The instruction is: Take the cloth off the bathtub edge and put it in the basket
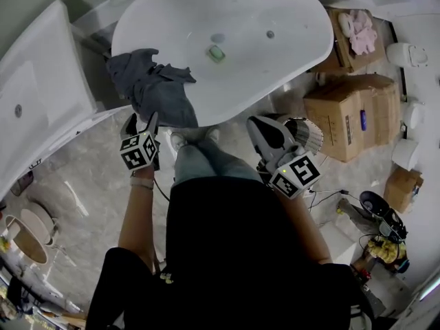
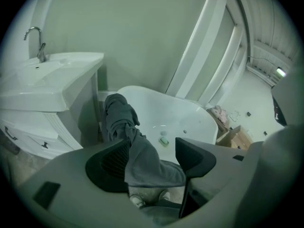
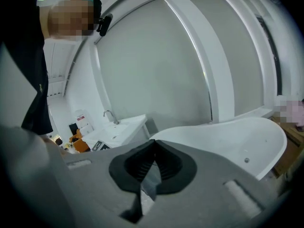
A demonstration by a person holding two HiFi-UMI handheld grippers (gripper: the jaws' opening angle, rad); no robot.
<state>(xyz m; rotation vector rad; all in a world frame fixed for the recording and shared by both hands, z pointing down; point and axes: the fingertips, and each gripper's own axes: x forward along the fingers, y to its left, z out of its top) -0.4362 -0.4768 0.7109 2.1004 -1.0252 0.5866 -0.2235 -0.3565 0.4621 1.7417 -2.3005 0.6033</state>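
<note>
A dark grey cloth [image 1: 155, 88] hangs over the left end of the white bathtub's rim [image 1: 323, 40], one flap trailing down the outside. My left gripper [image 1: 141, 121] is just below that flap. In the left gripper view the cloth [image 2: 121, 118] drops between the wide-apart jaws of the left gripper [image 2: 152, 146]; it lies against the left pad [image 2: 111, 163], and nothing pinches it. My right gripper [image 1: 256, 124] is at the tub's near side, its pads [image 3: 154, 148] meeting with nothing between them. A ribbed pale basket [image 1: 308, 135] shows partly behind it.
A white sink cabinet [image 1: 41, 95] with a tap [image 2: 38, 42] stands left of the tub. Cardboard boxes [image 1: 354, 112] and small items crowd the floor at right. A green object [image 1: 216, 53] lies inside the tub. The person's legs and shoes [image 1: 192, 143] are between the grippers.
</note>
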